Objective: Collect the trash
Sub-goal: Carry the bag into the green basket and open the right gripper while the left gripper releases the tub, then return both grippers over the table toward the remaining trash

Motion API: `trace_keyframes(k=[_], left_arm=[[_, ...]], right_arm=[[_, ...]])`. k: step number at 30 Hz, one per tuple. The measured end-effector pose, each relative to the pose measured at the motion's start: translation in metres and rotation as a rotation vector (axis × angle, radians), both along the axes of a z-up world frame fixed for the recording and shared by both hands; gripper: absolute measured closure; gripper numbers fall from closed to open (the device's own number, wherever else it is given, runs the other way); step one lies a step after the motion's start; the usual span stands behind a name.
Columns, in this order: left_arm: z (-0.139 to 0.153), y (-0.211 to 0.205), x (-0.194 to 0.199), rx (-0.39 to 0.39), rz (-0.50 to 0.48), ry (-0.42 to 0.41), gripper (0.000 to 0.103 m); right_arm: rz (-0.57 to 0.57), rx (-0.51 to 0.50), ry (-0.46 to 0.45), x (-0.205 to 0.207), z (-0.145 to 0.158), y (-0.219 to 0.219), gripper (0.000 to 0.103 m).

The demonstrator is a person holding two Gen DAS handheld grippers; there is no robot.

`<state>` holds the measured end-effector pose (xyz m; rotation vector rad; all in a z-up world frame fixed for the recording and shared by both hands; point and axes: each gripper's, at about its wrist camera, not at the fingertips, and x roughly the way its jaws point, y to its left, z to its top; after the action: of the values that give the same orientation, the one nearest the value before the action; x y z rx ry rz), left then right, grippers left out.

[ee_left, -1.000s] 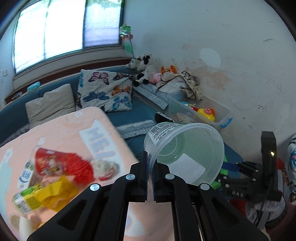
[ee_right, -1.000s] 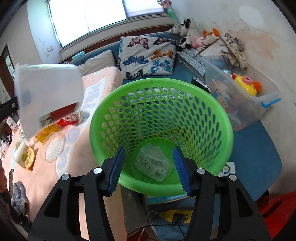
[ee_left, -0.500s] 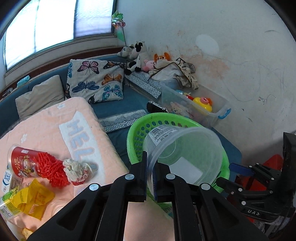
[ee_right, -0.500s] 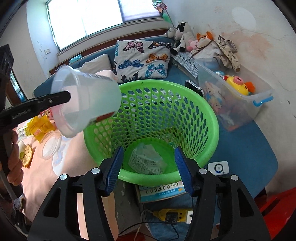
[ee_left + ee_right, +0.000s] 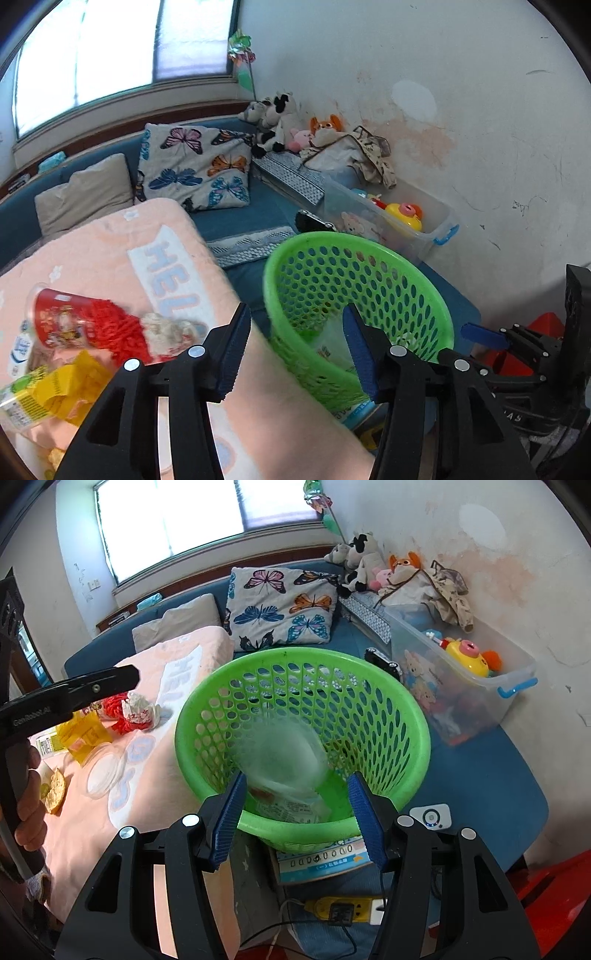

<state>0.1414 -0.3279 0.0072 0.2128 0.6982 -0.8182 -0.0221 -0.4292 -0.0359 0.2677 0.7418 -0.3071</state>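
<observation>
— Status of the left gripper (image 5: 295,347)?

— Jaws have just been opening and now stand about half apart, with nothing between the blue pads. It sits at the edge of the pink blanket (image 5: 110,258), beside the green basket (image 5: 439,325).

— And the clear plastic cup (image 5: 284,753)?

— Free of both grippers. In the right wrist view it appears as a blurred clear shape inside the green basket, over a clear wrapper (image 5: 291,808) lying on the basket floor. Whether it touches the floor cannot be told from the blur.

— Right gripper (image 5: 295,812)?

— Jaws about half apart, holding nothing, poised over the near rim of the basket.

— Remaining trash?

— On the blanket, well apart from the basket: a red cup (image 5: 59,317), red mesh (image 5: 110,332), a crumpled white tissue (image 5: 166,328), a yellow wrapper (image 5: 70,387), and a clear round lid (image 5: 105,773).

— Anything else?

— A hand (image 5: 27,808) grips the left tool's handle at the left edge of the right wrist view.
</observation>
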Motion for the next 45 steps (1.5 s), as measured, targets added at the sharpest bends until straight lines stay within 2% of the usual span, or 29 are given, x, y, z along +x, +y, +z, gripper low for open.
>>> trace_keyframes(k=[3,13,20,27,38,43,45], left_arm=[[0.006,0.018,-0.002,0.004,0.031,-0.014,0.052],[0.028,0.118,-0.003,0.038,0.262,-0.081,0.05],[0.027,0.194,0.001,0.04,0.409,-0.055,0.05],[0.012,0.259,0.004,0.07,0.525,-0.033,0.05],[-0.013,0.328,0.016,0.093,0.639,0.027,0.05],[-0.033,0.339,0.022,0.07,0.611,0.109,0.05],[-0.04,0.339,0.022,0.071,0.592,0.128,0.043]], right_arm=[[0.013,-0.008,-0.021,-0.001,0.008,0.009,0.045],[0.121,0.001,-0.078,0.015,0.03,0.056,0.038],[0.228,0.021,-0.094,0.043,0.038,0.103,0.038],[0.302,0.032,-0.093,0.073,0.037,0.141,0.038],[0.355,0.07,-0.046,0.117,0.019,0.164,0.038],[0.397,0.074,-0.034,0.126,0.014,0.182,0.038],[0.408,0.074,-0.036,0.127,0.014,0.188,0.038]])
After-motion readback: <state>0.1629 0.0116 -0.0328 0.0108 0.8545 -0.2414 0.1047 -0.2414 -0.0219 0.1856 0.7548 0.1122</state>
